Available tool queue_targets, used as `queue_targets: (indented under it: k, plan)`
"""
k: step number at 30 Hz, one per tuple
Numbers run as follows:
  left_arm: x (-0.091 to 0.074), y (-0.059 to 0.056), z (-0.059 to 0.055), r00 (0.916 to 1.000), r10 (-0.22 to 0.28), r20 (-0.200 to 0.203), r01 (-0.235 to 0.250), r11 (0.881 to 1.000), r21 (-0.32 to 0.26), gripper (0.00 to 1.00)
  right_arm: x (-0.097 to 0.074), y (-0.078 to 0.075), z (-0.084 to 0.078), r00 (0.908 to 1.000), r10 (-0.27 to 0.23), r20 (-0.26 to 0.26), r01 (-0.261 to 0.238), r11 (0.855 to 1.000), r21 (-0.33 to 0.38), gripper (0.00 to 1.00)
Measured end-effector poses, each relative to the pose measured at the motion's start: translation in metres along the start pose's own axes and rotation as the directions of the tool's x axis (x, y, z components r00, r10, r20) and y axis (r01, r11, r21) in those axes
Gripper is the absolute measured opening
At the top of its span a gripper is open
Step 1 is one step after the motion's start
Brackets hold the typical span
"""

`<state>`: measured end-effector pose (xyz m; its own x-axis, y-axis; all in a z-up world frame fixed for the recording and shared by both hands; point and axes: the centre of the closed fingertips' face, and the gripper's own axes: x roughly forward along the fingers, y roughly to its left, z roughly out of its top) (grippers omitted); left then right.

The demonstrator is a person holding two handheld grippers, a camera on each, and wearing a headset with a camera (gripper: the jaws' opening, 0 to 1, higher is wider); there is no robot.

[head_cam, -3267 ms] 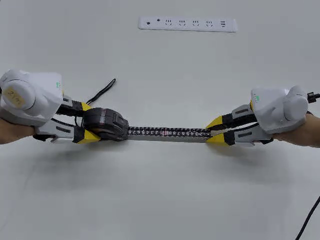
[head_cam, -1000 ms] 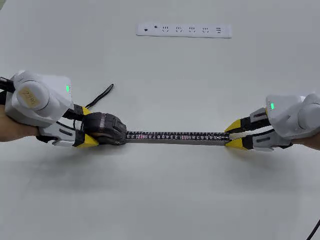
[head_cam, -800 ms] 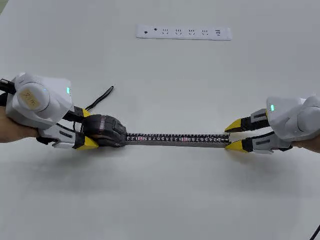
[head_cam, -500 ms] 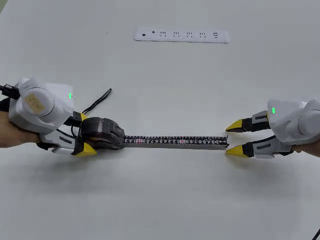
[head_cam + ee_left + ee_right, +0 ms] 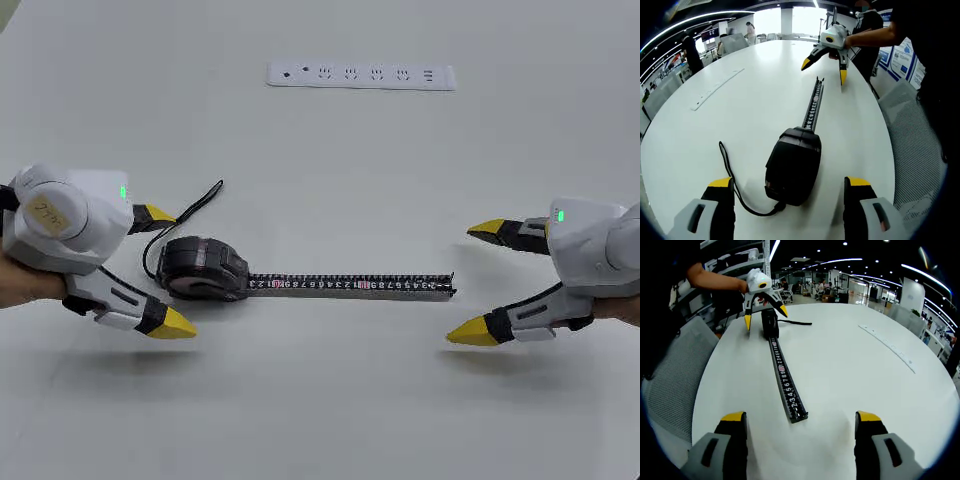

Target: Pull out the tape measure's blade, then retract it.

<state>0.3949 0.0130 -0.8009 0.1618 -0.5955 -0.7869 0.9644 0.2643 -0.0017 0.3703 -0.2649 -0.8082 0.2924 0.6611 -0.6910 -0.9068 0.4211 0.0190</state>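
Two grippers gape wide, holding nothing. At centre left the left gripper [image 5: 170, 268] flanks the tape measure's case [image 5: 205, 268], untouched on the table [image 5: 320, 400]; its blade [image 5: 350, 285] lies extended, long axis horizontal, hook [image 5: 452, 285] pointing toward the right gripper [image 5: 476, 282]. Likely dense, rigid case: clamp its sides; springy thin blade: pinch the hook.

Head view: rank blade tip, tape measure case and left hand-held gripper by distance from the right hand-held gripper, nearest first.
1. blade tip, just left of the right hand-held gripper.
2. tape measure case, at the blade's far end.
3. left hand-held gripper, far left, beyond the case.
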Motion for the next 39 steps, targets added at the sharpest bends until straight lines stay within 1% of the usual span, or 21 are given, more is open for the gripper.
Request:
queue_targets:
  k: [1,3,5,8,17,21,25,27,30,33,35,37,38,39]
  plan:
    - [0.0,0.001,0.001,0.9999,0.006,0.008,-0.006,1.0,-0.003,0.91,-0.001,0.0,0.0,1.0,-0.001,0.002,0.001,1.0,0.002,0.95]
    - [-0.001,0.002,0.002,0.9999,0.007,0.011,-0.007,1.0,-0.005,0.96,-0.001,0.0,0.0,1.0,-0.004,0.002,0.004,1.0,0.004,1.0]
    - [-0.001,0.001,0.003,0.9998,0.009,0.017,-0.008,1.0,-0.011,1.0,-0.002,-0.002,0.002,0.9998,-0.014,0.012,0.014,1.0,0.017,1.0]
    - [-0.003,0.001,0.005,0.9994,0.011,0.033,-0.01,1.0,-0.028,1.0,-0.006,-0.007,0.008,0.9983,-0.042,0.04,0.04,0.998,0.056,1.0]
    - [-0.014,0.001,0.005,0.9972,0.052,0.053,-0.049,0.998,-0.05,1.0,-0.012,-0.004,0.009,0.9956,-0.079,0.05,0.076,0.995,0.065,1.0]
    - [-0.02,0.001,0.005,0.9947,0.076,0.07,-0.07,0.994,-0.079,1.0,-0.017,-0.005,0.01,0.9929,-0.103,0.06,0.099,0.992,0.074,1.0]
    - [-0.029,0.002,0.006,0.9895,0.116,0.086,-0.108,0.99,-0.093,1.0,-0.024,-0.006,0.012,0.9893,-0.129,0.067,0.123,0.989,0.082,1.0]
    - [-0.036,0.003,0.01,0.9819,0.149,0.117,-0.135,0.983,-0.122,1.0,-0.029,-0.005,0.012,0.987,-0.143,0.073,0.137,0.987,0.086,1.0]
    - [-0.042,0.001,0.012,0.977,0.166,0.133,-0.149,0.98,-0.133,1.0,-0.033,-0.003,0.013,0.9844,-0.159,0.075,0.152,0.984,0.088,1.0]
    - [-0.048,0.0,0.012,0.9682,0.198,0.153,-0.172,0.971,-0.163,1.0,-0.04,0.001,0.014,0.9788,-0.188,0.082,0.18,0.979,0.099,1.0]
    - [-0.05,-0.005,0.013,0.9651,0.201,0.167,-0.171,0.969,-0.177,1.0,-0.044,0.003,0.013,0.9754,-0.203,0.086,0.192,0.975,0.115,1.0]
    - [-0.052,-0.008,0.013,0.9608,0.216,0.174,-0.183,0.966,-0.185,1.0,-0.047,0.004,0.013,0.9718,-0.218,0.09,0.207,0.971,0.12,1.0]
    - [-0.054,-0.01,0.013,0.9574,0.224,0.182,-0.188,0.962,-0.196,1.0,-0.049,0.006,0.013,0.9698,-0.226,0.093,0.212,0.968,0.136,1.0]
    - [-0.054,-0.012,0.013,0.9566,0.227,0.183,-0.189,0.961,-0.203,1.0,-0.05,0.007,0.013,0.9678,-0.232,0.096,0.218,0.966,0.139,1.0]
